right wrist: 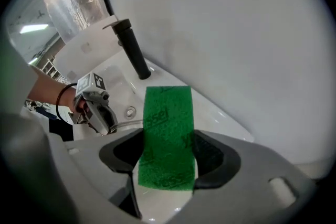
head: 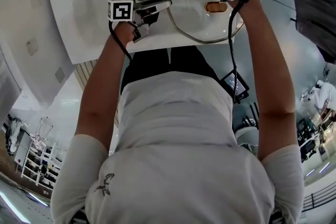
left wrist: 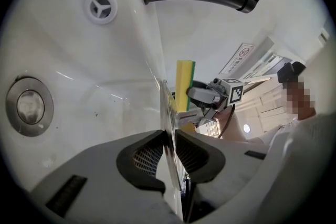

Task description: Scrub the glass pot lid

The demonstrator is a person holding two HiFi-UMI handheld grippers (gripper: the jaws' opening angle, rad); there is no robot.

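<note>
Left tool (left wrist: 169, 136): your jaws pinch the lid (left wrist: 167, 107) rim, pointing level.
Right tool (right wrist: 167, 144): your jaws clamp the sponge (right wrist: 168, 113), pointing steeply down.

Smooth clear glass lid (head: 195, 10), glossy white sink (head: 86, 8) — rough green sponge (right wrist: 167, 136)

Bright, even indoor light, ceiling strip light (right wrist: 32, 29) high in the right gripper view, soft glints on the white sink (left wrist: 79, 97), faint shadows, heavy fisheye bending at edges, black round vignette in both gripper views, green sponge (right wrist: 167, 136) sharp.
</note>
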